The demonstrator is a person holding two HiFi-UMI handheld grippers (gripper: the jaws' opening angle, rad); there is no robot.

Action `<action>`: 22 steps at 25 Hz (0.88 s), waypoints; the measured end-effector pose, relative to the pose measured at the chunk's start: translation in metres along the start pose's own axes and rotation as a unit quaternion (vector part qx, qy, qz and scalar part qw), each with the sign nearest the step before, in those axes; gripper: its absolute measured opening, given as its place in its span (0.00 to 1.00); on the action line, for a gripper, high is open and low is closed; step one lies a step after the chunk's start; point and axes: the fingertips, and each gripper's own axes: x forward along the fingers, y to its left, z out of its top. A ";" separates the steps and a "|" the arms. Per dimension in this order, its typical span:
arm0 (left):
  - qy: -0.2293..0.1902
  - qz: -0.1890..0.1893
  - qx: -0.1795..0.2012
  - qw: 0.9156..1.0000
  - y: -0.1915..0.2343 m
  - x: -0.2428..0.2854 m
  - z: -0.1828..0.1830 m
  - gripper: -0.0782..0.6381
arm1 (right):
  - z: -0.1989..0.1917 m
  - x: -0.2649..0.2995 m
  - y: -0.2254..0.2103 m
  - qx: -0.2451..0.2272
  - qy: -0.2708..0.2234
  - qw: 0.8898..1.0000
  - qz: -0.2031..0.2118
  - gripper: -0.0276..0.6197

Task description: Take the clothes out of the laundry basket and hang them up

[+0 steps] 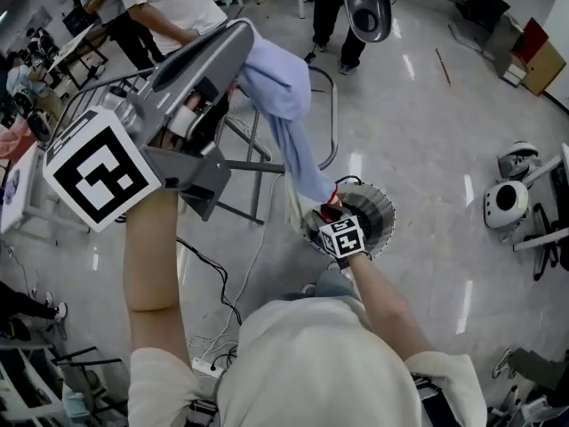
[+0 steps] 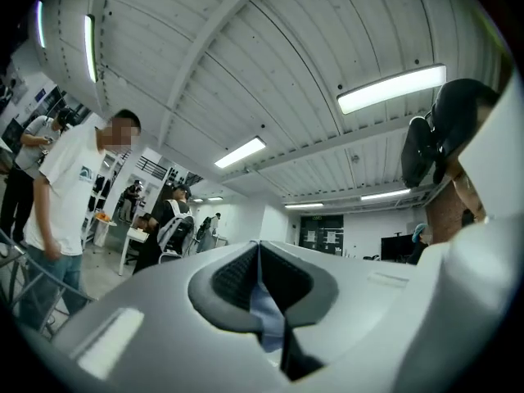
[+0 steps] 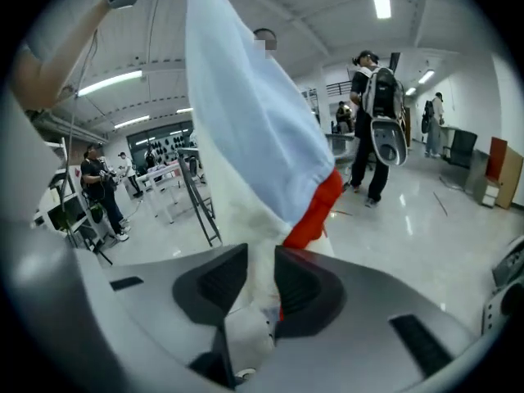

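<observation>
A light blue garment (image 1: pixel 284 87) hangs stretched between my two grippers. My left gripper (image 1: pixel 242 36) is raised high at the upper left and is shut on the garment's top end; in the left gripper view a strip of blue cloth (image 2: pixel 266 313) is pinched between the jaws of that gripper (image 2: pixel 260 277). My right gripper (image 1: pixel 331 210) is lower, just over the round laundry basket (image 1: pixel 380 205). In the right gripper view the garment (image 3: pixel 246 113) drops to a red trim (image 3: pixel 315 215) and a white part (image 3: pixel 246 219), which fills the narrow gap of the right gripper (image 3: pixel 260 289).
A metal drying rack (image 1: pixel 258 163) stands behind the garment. People stand at the far side (image 1: pixel 169 7), one with a backpack (image 3: pixel 383 109). White rounded machines (image 1: pixel 507 205) lie on the floor at the right. Cables and a power strip (image 1: pixel 209 363) run near my feet.
</observation>
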 end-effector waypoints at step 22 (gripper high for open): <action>-0.025 0.332 0.120 0.935 0.088 -0.182 0.041 0.13 | 0.050 0.016 0.048 -0.158 0.028 0.974 0.160 0.09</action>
